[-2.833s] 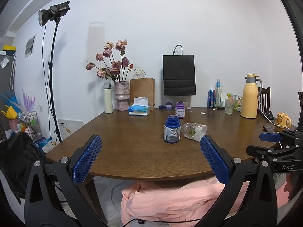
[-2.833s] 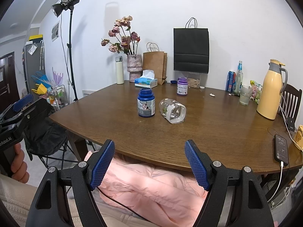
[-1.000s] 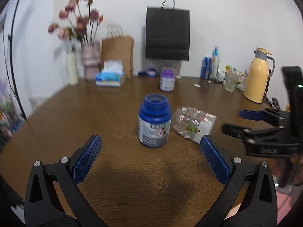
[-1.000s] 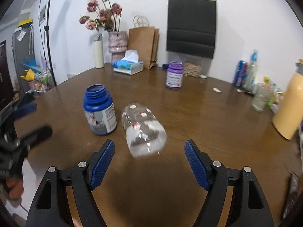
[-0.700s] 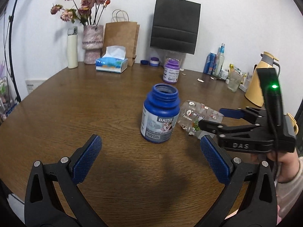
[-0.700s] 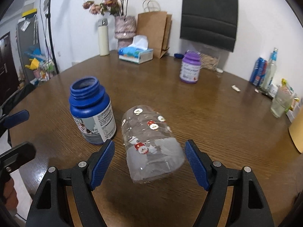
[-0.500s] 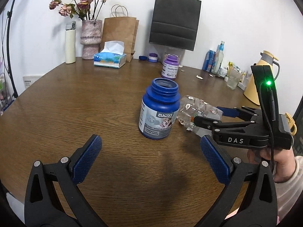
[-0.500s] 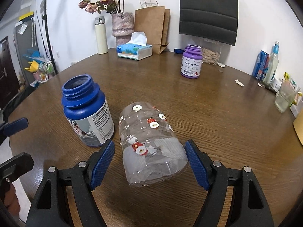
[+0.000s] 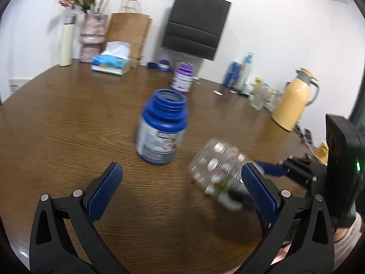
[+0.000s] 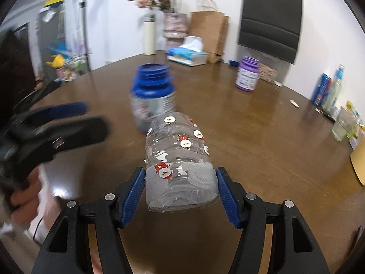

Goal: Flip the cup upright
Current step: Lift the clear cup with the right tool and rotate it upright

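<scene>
From my right wrist camera, going left to right: my left gripper (image 10: pixel 68 116) is a dark blur at the far left, its blue pads spread wide with nothing between them. Next is a blue jar (image 10: pixel 151 93), upright on the brown counter (image 10: pixel 262 137), its mouth uncapped; I cannot tell what is inside. Far behind it sits a tissue box (image 10: pixel 188 56) with a white tissue sticking up, then a brown paper bag (image 10: pixel 208 34) and a black paper bag (image 10: pixel 270 20) against the wall. A purple jar (image 10: pixel 247 74), lid on, stands far right of centre.

The cup (image 10: pixel 179 159) lies lengthwise, on its side, between the pads of my right gripper (image 10: pixel 180 196). Both blue pads press against its walls at the near end, so this gripper is clamped on it, and its far end points towards the blue jar.

The cup is clear ribbed plastic dotted with small red and white Santa stickers, with a white mesh patch near my end. It looks empty.

In my left wrist view, the cup (image 9: pixel 219 173) sits tilted, right of the blue jar (image 9: pixel 163 126).
</scene>
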Motion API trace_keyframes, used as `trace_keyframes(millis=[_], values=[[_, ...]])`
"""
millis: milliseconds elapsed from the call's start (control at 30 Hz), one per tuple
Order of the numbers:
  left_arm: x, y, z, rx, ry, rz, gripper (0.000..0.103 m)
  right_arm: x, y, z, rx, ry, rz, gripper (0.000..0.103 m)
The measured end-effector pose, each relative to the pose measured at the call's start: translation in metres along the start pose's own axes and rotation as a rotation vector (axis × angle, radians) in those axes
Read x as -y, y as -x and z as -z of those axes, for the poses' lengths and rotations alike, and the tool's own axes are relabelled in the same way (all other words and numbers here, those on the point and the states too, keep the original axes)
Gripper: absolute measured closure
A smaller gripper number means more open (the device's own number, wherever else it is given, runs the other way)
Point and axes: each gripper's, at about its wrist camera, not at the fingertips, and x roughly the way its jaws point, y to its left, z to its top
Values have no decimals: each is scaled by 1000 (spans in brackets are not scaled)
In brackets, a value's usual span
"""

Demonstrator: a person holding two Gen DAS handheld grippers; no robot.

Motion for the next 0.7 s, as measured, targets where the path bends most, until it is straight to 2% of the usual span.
trace_keyframes(millis=[167,233,300,400,567,633,700], values=[[6,-10,-10,-29,-11,8,2,-17,12,13,31,46,-56,35],[10,-15,-11,-43,-25,-37,2,-17,12,13,35,53,-75,35],[12,-22,-10,-69,-37,-78,14,-17,12,12,37,56,-99,35],[11,-29,-7,-113,-36,-70,31,-18,11,13,39,74,-108,34],[18,-27,-3,-105,-100,-90,33,-20,11,16,55,85,-112,33],[23,-26,-2,-96,-128,-117,33,-18,12,19,64,77,-106,25],[29,-25,-2,-85,-159,-163,33,-14,9,22,53,63,-81,24]])
